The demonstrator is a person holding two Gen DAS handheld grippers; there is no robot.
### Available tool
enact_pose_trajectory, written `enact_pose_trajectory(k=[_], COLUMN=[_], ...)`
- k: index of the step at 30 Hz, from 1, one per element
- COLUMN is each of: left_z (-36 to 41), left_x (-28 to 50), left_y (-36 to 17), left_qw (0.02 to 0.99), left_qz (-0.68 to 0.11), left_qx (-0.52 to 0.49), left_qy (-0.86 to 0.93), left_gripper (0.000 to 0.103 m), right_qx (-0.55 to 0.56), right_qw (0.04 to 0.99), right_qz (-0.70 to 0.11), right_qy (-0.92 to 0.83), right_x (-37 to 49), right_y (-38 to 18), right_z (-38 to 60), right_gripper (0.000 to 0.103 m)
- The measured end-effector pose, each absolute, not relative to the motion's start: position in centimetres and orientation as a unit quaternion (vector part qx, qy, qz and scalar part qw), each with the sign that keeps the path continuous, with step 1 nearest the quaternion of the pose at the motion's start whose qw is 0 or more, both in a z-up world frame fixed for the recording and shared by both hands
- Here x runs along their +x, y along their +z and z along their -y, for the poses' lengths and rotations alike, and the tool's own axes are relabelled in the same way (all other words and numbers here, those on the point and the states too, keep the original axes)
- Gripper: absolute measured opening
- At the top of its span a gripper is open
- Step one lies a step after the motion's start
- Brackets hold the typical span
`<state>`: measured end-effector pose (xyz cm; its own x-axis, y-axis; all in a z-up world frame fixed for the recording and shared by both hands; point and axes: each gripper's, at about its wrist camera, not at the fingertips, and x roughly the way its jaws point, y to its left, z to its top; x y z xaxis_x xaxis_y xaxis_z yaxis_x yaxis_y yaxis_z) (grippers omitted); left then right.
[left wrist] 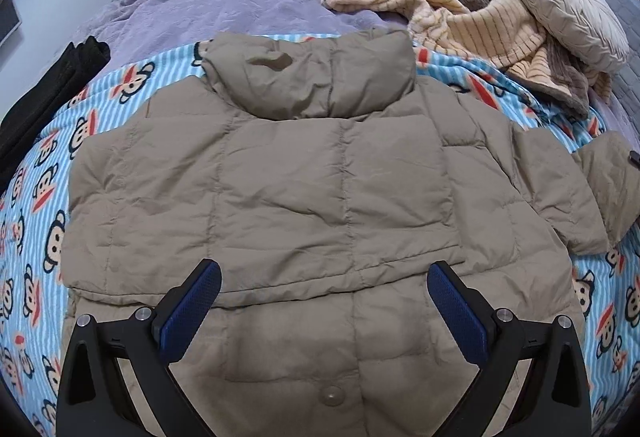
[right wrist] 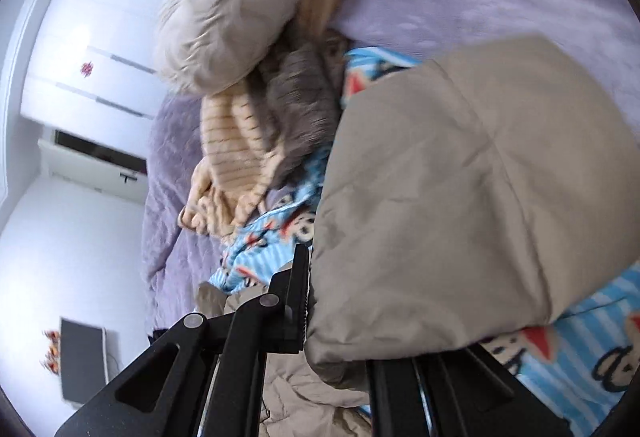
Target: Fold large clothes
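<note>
Puffer jacket (left wrist: 304, 173) lies back-up on the cartoon-monkey blanket (left wrist: 44, 181), one sleeve already folded in. Left gripper (left wrist: 324, 277) hovers spread above the hem. Right gripper (right wrist: 340, 301) pinches the other sleeve (right wrist: 460, 177). Advised: carry it flat across the back, smoothing trapped air.

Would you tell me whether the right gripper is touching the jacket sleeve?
Touching: the right wrist view shows the right gripper clamped on the jacket sleeve.

- Left gripper (left wrist: 324, 277): blue-padded fingers spread wide, empty, hovering over the lower back of the taupe quilted puffer jacket (left wrist: 280, 177).
- Right gripper (right wrist: 340, 317): black fingers clamped on that jacket's sleeve.
</note>
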<state>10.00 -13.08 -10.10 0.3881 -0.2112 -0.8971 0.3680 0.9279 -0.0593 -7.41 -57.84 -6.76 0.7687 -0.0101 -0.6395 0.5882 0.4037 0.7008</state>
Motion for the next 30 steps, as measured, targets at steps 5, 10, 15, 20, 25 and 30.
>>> enact_pose_trajectory(k=[5,10,15,20,25,30], left_z=[9.4,5.4,2.1,0.6,0.4,1.2], left_x=[11.1,11.9,12.3,12.7,13.4,14.7], left_y=[-9.8,-10.4,-11.7,-12.5,-12.3,-11.5], left_qw=[0.841,0.849,0.849,0.845,0.839,0.837], left_qz=[-0.519,-0.513,-0.517,-0.522,-0.529,-0.526], left_qx=[0.052,0.041,0.034,0.041,0.032,0.030], left_qy=[-0.145,-0.118,-0.101,-0.106,-0.124,-0.146], left_gripper=[0.103,0.103,0.103,0.103,0.103,0.103], right_qx=[0.380,0.233,0.144,0.167,0.236,0.296], right_qw=[0.859,0.900,0.887,0.842,0.807,0.799], right_qz=[-0.324,-0.367,-0.438,-0.512,-0.542,-0.524], right_qy=[-0.114,-0.025,0.022,0.006,-0.011,-0.011], right_x=[0.6,6.3,9.1,9.0,8.3,6.2], right_y=[-2.9,-2.0,-6.5,-12.5,-15.1,-13.2], right_z=[48.7,36.5,26.6,24.5,26.0,28.1], right_gripper=[0.008,0.008,0.008,0.009,0.014,0.068])
